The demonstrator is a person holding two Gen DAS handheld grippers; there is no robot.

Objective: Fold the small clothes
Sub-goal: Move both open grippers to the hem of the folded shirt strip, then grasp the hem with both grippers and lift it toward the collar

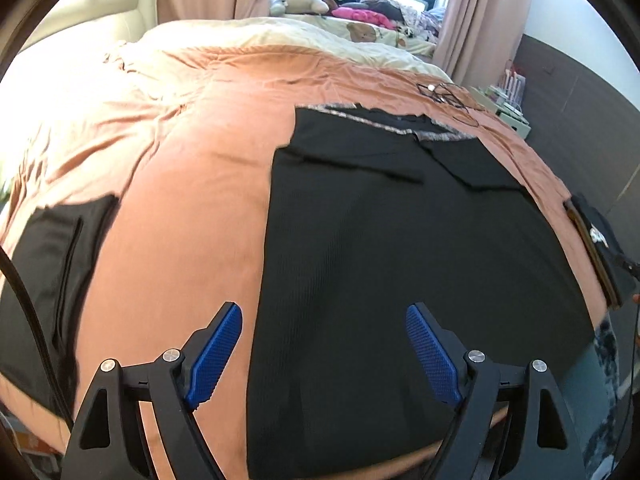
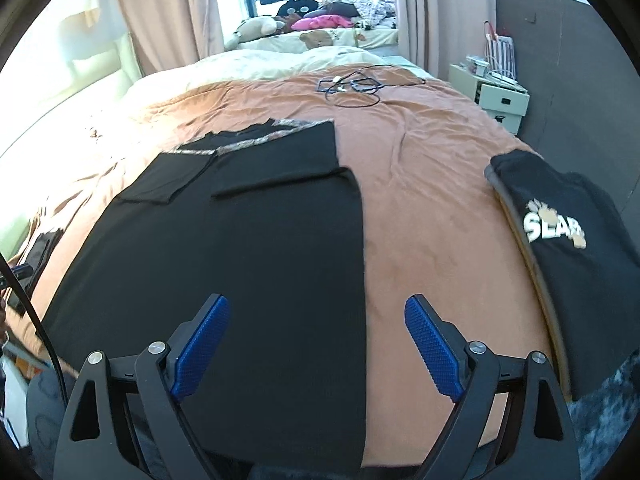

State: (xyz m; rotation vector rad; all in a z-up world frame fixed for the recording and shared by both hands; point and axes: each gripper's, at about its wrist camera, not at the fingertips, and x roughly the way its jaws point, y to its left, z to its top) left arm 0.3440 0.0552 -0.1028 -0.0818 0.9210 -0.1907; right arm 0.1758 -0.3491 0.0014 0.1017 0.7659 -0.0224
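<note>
A black ribbed garment [image 1: 380, 248] lies flat on the orange bed sheet [image 1: 192, 168], both sides folded inward and a patterned trim at its far end. It also shows in the right wrist view [image 2: 240, 248]. My left gripper [image 1: 324, 320] is open above the garment's near left edge, holding nothing. My right gripper [image 2: 318, 312] is open above its near right edge, holding nothing.
A folded black cloth [image 1: 52, 256] lies left on the sheet. A folded black shirt with white lettering [image 2: 568, 248] lies on the right. Cables [image 2: 352, 84] lie at the far end. A white bedside drawer unit [image 2: 500, 100] stands right. Cream bedding and soft toys [image 2: 260, 28] lie beyond.
</note>
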